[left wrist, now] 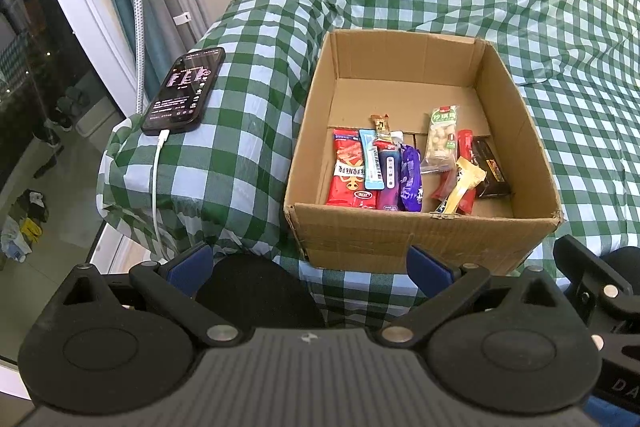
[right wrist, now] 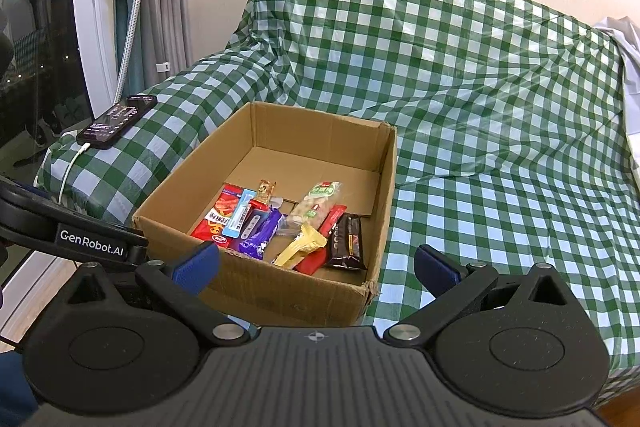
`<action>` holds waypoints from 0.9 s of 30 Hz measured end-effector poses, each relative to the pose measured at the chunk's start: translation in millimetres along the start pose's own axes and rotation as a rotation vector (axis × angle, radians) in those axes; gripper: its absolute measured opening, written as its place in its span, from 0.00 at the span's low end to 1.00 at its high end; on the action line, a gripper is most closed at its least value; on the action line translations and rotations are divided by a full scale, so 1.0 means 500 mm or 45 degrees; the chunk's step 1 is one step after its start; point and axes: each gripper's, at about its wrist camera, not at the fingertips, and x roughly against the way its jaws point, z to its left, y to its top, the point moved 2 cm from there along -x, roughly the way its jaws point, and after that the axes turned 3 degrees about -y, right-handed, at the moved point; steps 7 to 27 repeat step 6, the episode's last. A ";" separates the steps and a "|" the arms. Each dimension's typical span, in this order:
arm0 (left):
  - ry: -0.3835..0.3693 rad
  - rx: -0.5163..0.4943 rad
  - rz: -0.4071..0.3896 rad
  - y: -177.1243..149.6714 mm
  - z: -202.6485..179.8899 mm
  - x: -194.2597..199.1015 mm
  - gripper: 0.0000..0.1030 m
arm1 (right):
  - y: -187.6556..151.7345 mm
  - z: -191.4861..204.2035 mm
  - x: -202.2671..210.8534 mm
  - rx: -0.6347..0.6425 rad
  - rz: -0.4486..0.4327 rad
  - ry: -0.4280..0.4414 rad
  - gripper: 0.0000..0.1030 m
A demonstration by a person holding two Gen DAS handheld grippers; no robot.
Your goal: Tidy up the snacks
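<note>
Both claws are released, empty: the left claw (left wrist: pixel 310 265) and right claw (right wrist: pixel 316 265) hang low in frame before the cardboard box (right wrist: pixel 298 299). Snack packets (left wrist: pixel 404 171) lie inside it, mid-frame, on the checked bed (right wrist: pixel 500 107).

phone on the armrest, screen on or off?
On. The phone shows lit text and icons on its dark screen in both wrist views, and a white cable is plugged into its near end.
</note>
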 end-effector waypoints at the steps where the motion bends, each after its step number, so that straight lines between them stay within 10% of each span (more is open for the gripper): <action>1: 0.002 -0.003 -0.001 0.000 0.000 -0.001 1.00 | 0.001 0.000 -0.001 -0.001 0.000 0.000 0.99; 27: 0.019 -0.004 -0.012 0.001 0.004 -0.002 1.00 | 0.000 0.000 -0.001 -0.001 0.003 0.000 0.99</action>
